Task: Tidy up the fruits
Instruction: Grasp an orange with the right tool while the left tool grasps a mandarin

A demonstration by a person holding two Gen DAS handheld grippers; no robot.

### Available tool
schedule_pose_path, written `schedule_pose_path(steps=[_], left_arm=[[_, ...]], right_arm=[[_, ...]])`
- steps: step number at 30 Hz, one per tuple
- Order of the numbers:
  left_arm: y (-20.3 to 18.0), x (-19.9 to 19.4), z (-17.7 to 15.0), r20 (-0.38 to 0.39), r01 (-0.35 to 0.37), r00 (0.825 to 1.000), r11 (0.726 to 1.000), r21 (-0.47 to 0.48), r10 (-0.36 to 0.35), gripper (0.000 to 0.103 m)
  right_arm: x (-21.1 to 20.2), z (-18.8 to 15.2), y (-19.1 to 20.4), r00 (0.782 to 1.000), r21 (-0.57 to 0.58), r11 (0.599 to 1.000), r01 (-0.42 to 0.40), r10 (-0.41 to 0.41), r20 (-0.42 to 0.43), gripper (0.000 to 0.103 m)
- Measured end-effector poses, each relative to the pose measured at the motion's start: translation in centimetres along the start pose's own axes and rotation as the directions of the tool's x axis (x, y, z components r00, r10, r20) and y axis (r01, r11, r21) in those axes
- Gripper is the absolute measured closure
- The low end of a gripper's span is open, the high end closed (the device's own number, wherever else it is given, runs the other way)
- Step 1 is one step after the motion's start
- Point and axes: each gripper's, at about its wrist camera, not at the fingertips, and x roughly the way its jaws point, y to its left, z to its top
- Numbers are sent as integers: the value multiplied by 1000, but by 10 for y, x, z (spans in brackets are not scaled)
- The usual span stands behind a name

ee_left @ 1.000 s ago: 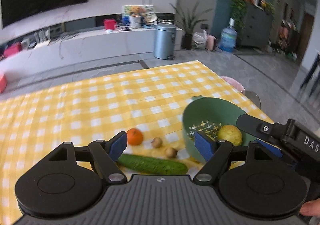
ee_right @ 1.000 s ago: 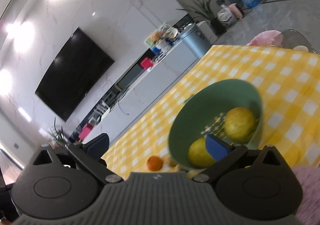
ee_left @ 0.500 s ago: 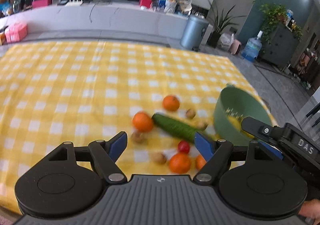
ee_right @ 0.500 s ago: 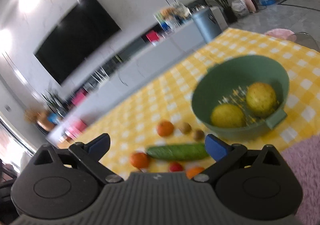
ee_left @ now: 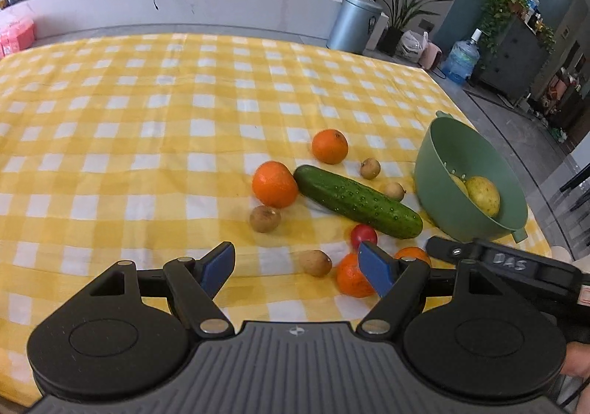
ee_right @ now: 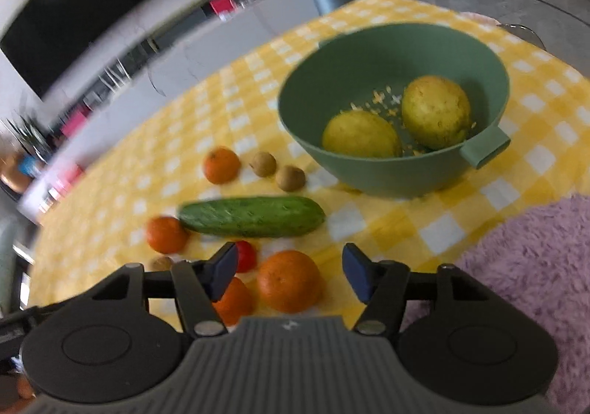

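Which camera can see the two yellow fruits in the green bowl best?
The right wrist camera: it looks down into the green bowl and shows both yellow fruits whole. The left wrist camera sees the bowl from the side, so its wall hides most of one fruit.

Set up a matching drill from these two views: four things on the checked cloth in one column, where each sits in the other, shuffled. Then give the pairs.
Things
1. cucumber
2. yellow pears
3. red tomato
4. green bowl

Places
A. inside the bowl
B. near the table's right edge
C. lying between two oranges and the bowl
D. just past the cucumber's near end, beside the closest oranges

Pairs: 1-C, 2-A, 3-D, 4-B
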Motion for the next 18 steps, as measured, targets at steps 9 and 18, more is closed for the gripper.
schedule_pose_path(steps=[9, 18], left_arm=[[6, 9, 1, -27, 25, 999, 1000, -16, -25, 14], [3, 11, 2, -51, 102, 993, 995, -18, -103, 14]], right_arm=[[27, 4, 15, 988, -66, 995, 80, -88, -126, 47], [37, 2, 26, 983, -132, 988, 81, -101, -156, 56]])
